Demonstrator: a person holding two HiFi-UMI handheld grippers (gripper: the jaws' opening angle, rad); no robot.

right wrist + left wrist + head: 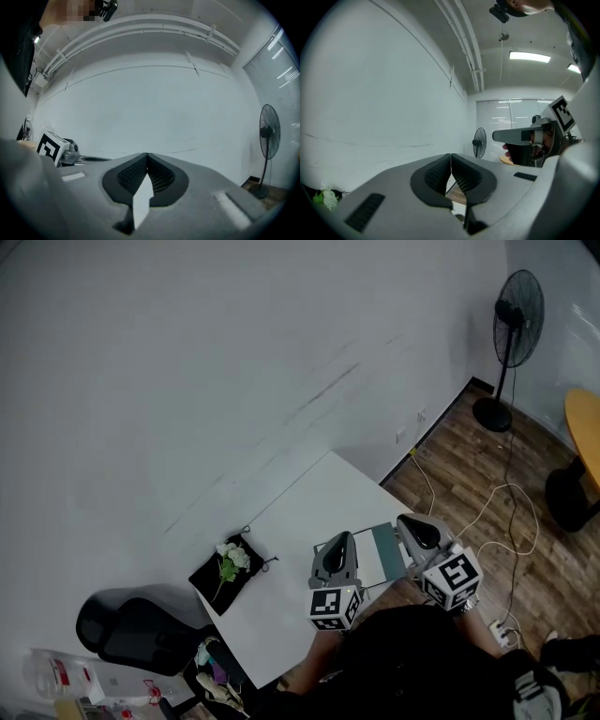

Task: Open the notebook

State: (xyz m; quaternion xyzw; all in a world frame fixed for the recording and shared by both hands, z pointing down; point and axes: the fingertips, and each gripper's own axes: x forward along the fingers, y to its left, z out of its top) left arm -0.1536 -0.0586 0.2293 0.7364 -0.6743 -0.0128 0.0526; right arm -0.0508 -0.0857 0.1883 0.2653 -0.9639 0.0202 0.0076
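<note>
**Both grippers shut beside the notebook**

In the head view the notebook (387,554), with a grey-green cover, is seen lying flat near the front edge of the white worktop (309,498). It is flanked by the two grippers. The left gripper (339,542) is held just beside it at 9 o'clock, and the right gripper (409,524) just beside it at about 2 o'clock. Whether either one touches the cover cannot be told.

In the left gripper view the jaws are pressed together along their ribbed pads, and nothing is caught between them. In the right gripper view the jaws are likewise closed tip to tip. Only the pale worktop is glimpsed through the gap below the pads.

Farther off at 9 o'clock from the notebook, a black cloth (217,579) carrying a small bunch of white and green flowers (232,559) is laid near the worktop's left edge. A black chair (141,622) is placed at 8 o'clock, off the worktop. A standing fan (516,320) is seen at 1 o'clock on the wooden floor (469,465).
</note>
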